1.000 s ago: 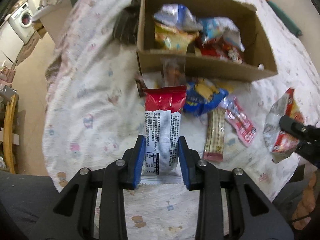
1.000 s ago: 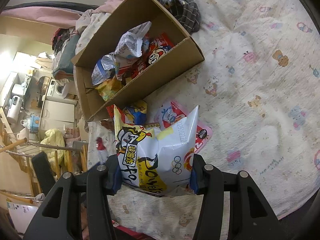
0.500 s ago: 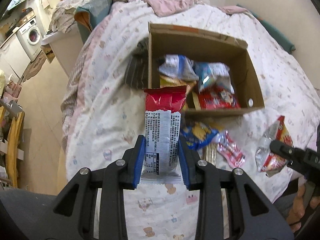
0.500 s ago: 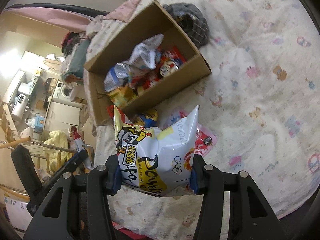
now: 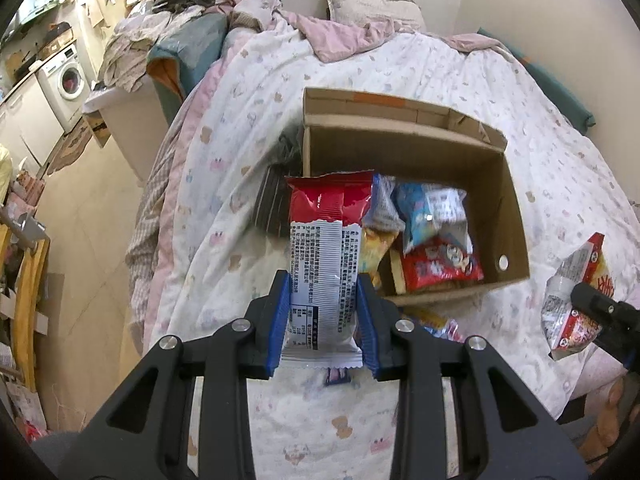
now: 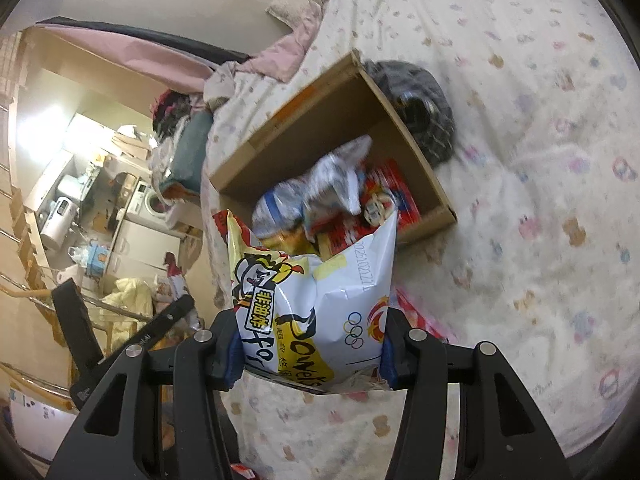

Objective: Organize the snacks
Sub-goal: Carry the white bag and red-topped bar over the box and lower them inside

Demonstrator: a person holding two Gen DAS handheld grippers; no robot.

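My left gripper (image 5: 323, 320) was squeezed tight on a long, flat snack packet (image 5: 325, 256). The packet was shiny plastic, red at the far end and white with tiny print near the jaws. It stuck straight out past the blue pads (image 5: 279, 320).

Just past the tip of that packet sat an open cardboard box (image 5: 514, 216), brown and stiff, with crinkly snack bags (image 5: 434, 216) piled inside. A dark checked cloth (image 5: 272, 204) lay on the left side of the box.

My right gripper (image 6: 310, 344) was clamped on a puffy white and yellow chip bag (image 6: 316, 300). It was smooth and shiny, with a cartoon bird on it. The same box (image 6: 420, 168) lay beyond the bag's top edge. Everything rested on a soft white quilt (image 6: 540, 200) with little animal prints.
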